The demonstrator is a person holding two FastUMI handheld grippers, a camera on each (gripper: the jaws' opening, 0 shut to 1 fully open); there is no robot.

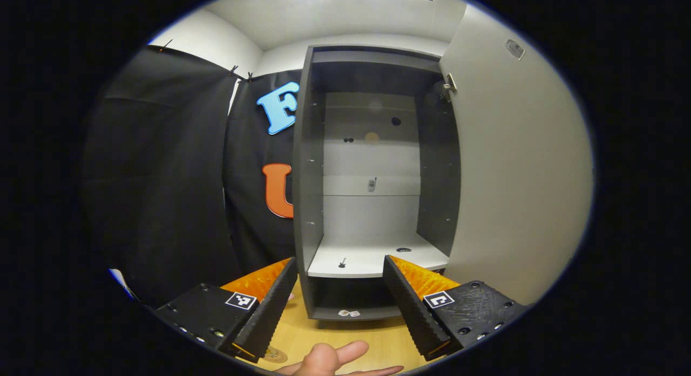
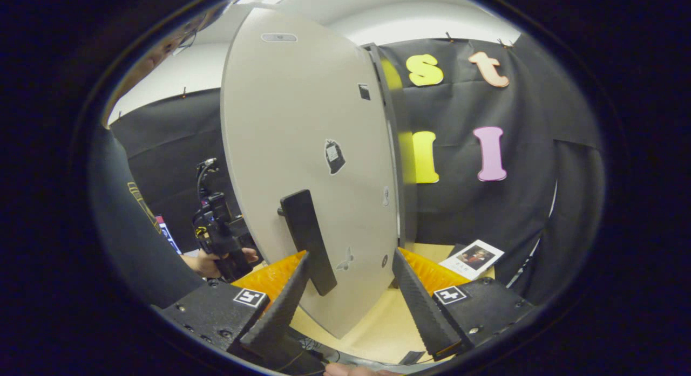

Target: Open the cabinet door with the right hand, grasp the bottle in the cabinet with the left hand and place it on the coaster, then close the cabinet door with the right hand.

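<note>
Left gripper view: door (image 1: 518, 165) open, cabinet (image 1: 372, 203) shelves bare, my left gripper (image 1: 340, 303) fingers apart, empty. Right gripper (image 2: 351, 300) fingers apart around the handle (image 2: 307, 241); closing's left, I reckon.

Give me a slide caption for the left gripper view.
Open left claw faces the open cabinet, its shelf bare.

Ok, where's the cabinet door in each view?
Left gripper view: door stands open on the right, inner face showing.
Right gripper view: door fills the centre, outer face with its handle.
Shared landmark: the cabinet at the door's hinge edge.
</note>
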